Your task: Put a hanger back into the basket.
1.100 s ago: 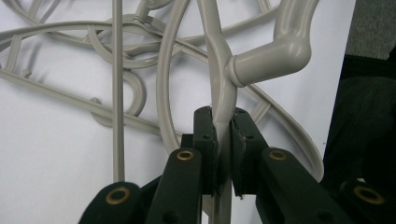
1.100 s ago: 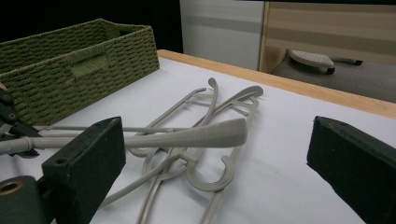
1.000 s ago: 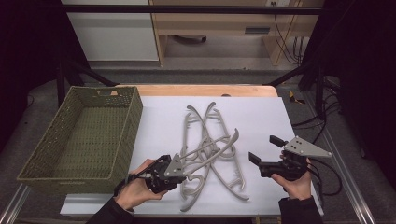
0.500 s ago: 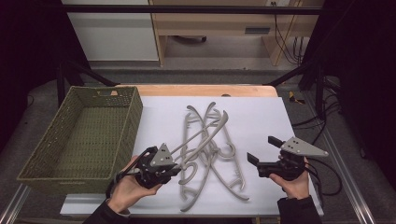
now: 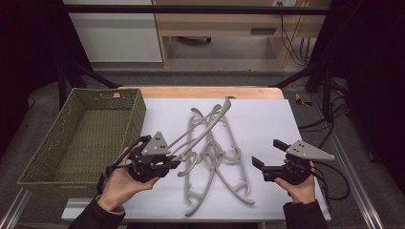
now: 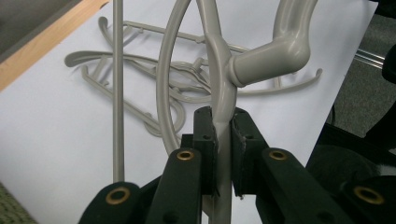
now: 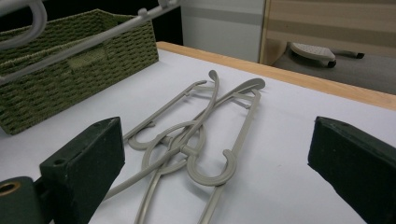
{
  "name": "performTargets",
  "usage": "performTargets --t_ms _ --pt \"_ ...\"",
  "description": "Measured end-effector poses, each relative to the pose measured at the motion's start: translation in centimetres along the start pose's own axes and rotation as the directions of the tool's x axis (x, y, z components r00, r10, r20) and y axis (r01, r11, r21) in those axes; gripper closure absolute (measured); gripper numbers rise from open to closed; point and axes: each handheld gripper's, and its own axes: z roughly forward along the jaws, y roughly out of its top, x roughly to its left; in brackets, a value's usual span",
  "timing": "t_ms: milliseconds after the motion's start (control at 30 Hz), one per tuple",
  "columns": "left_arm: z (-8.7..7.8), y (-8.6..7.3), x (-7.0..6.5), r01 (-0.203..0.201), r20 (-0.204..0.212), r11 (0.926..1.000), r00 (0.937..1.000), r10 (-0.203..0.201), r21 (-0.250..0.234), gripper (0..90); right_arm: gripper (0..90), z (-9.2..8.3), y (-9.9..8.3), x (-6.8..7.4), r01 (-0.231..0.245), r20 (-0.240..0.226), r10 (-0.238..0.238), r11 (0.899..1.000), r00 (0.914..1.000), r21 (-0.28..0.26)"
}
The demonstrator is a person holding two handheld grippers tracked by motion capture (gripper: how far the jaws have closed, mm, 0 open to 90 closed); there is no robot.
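My left gripper (image 5: 173, 162) is shut on the neck of a grey plastic hanger (image 5: 217, 112) and holds it tilted above the table. In the left gripper view the pads clamp the hanger (image 6: 219, 74) just below its hook, with my left gripper (image 6: 223, 140) pointing at the pile. More grey hangers (image 5: 219, 162) lie tangled on the white sheet (image 5: 272, 119). To their right my right gripper (image 5: 266, 153) stands open and low, with nothing between its fingers. From the right gripper view, the pile of hangers (image 7: 196, 140) lies just ahead of my right gripper (image 7: 219, 163), and the raised hanger (image 7: 93, 39) crosses the upper left.
A green woven basket (image 5: 138, 112) stands on the left of the table with nothing in it; its wall (image 7: 70, 60) faces the hangers. The wooden table edge (image 5: 200, 92) runs along the back. Dark frame bars and cables lie beyond the right side.
My left gripper has risen and drawn back to the left with one hanger, lifting it out of the pile. The right gripper has stayed where it was.
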Motion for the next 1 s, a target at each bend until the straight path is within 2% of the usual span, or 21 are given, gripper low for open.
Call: performTargets --t_ms 133,267,433,533,633,867,1000 --pt "-0.6 0.5 0.9 0.023 0.005 0.9997 0.9997 -0.023 -0.010 82.1 4.1 0.1 0.0 0.0 0.006 -0.003 -0.006 1.000 1.0000 0.003" --pt "-1.1 0.7 1.8 0.071 0.047 0.9970 0.9965 -0.069 -0.031 82.2 4.1 0.0 0.0 0.0 0.005 -0.002 -0.005 1.000 1.0000 0.001" --pt "-1.9 1.2 1.7 0.076 0.030 0.9961 0.9967 -0.075 -0.044 82.2 4.1 0.0 0.0 0.0 0.006 -0.002 -0.006 1.000 1.0000 0.002" --pt "-2.7 1.6 1.5 0.056 0.016 0.9972 0.9983 -0.056 -0.048 82.2 4.1 0.0 0.0 0.0 0.005 -0.003 -0.004 1.000 1.0000 0.001" --pt "-4.1 2.3 1.8 0.040 -0.017 0.9980 0.9990 -0.041 -0.048 82.2 4.1 0.0 0.0 0.0 0.006 -0.002 -0.006 1.000 1.0000 0.002" --pt "-5.7 2.7 3.5 0.051 -0.055 0.9981 0.9971 -0.053 -0.036 82.2 4.1 0.0 0.0 0.0 0.007 -0.002 -0.007 1.000 1.0000 0.001" --pt "-6.4 2.6 5.1 0.068 -0.053 0.9972 0.9962 -0.070 -0.029 82.2 4.1 0.1 0.0 -0.1 0.014 -0.003 -0.014 1.000 0.9999 0.003"
